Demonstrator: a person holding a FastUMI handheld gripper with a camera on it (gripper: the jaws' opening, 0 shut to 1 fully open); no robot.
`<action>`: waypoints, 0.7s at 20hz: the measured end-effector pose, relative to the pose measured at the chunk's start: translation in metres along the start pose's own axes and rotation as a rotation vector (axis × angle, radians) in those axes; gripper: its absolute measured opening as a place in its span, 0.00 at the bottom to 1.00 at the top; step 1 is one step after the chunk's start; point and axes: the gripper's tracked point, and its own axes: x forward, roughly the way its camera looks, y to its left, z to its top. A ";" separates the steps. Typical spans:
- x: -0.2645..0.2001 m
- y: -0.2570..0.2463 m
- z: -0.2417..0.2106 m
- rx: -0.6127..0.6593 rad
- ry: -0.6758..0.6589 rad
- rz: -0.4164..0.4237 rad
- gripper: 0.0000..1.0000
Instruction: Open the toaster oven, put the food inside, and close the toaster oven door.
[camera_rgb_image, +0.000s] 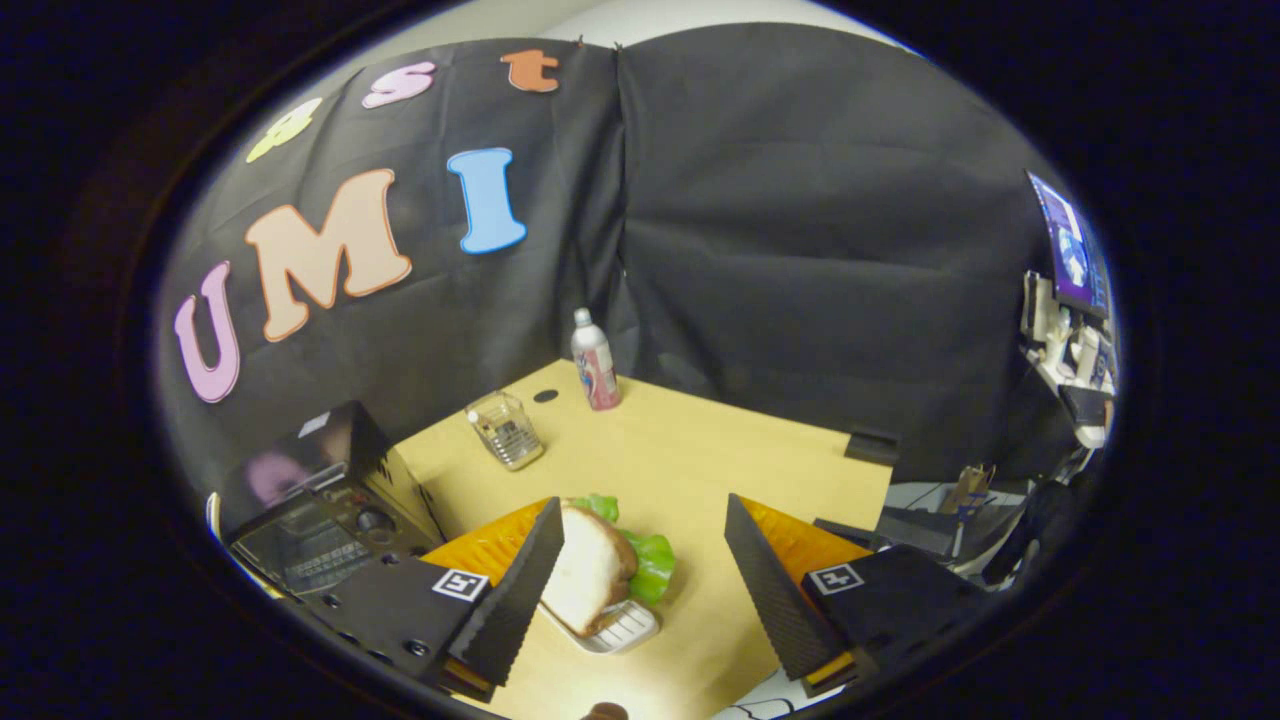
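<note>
A sandwich (596, 563) with green lettuce lies on a small white tray (622, 630) on the wooden table (700, 450). It sits right against my left finger (515, 590), below the fingertips. My gripper (645, 512) hangs above the table, open wide, with nothing pressed between the fingers. The black toaster oven (320, 500) stands to the left of the left finger, its dark glass door shut as far as I can tell.
A glass jar (506, 430) stands beyond the fingers, and a pink-labelled bottle (594, 362) farther back near the table's corner. A small black block (872, 445) sits at the right table edge. Equipment and a screen (1072, 250) lie off to the right.
</note>
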 end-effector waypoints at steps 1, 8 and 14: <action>0.008 -0.002 -0.011 0.000 0.026 0.003 1.00; 0.041 0.013 -0.054 0.040 0.151 0.093 1.00; 0.062 0.024 -0.077 0.043 0.229 0.145 1.00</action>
